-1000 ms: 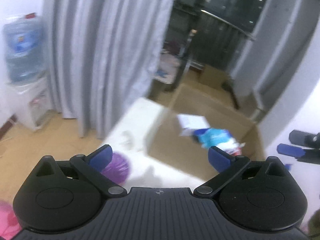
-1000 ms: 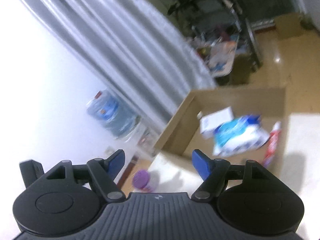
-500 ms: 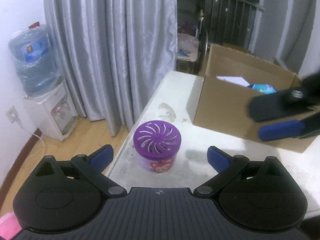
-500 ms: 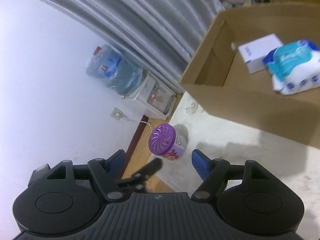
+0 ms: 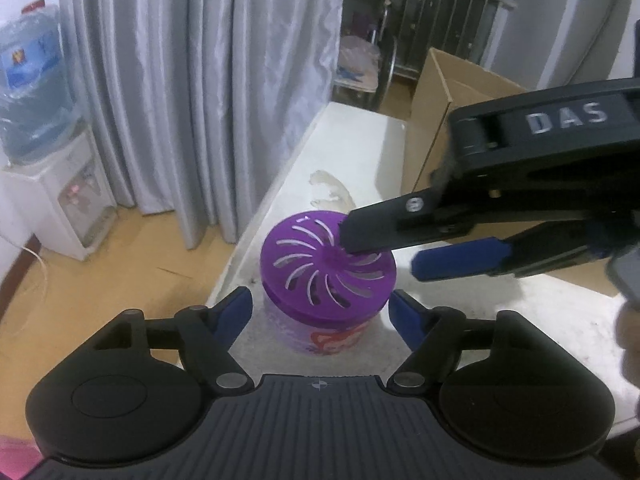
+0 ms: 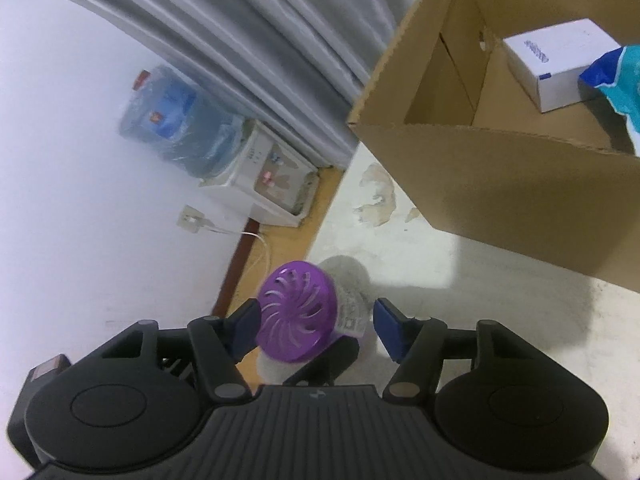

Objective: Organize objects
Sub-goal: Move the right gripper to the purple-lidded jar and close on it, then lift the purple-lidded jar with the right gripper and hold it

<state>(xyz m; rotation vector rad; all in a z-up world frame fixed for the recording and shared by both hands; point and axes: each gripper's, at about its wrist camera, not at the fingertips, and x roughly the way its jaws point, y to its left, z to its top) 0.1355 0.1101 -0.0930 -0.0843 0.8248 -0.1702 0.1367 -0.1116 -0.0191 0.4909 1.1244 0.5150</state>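
So the purple-lidded jar stands upright on the white table at lower centre of both views, bracketed by both wide-open, empty grippers, left gripper and right gripper, cardboard box at upper right.

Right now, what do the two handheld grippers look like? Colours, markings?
Both match: the left gripper and the right gripper have black ribbed plastic bodies, round pivot housings, black linkage arms and blue finger pads. The right gripper's side reads "DAS" in grey letters. No cables visible.
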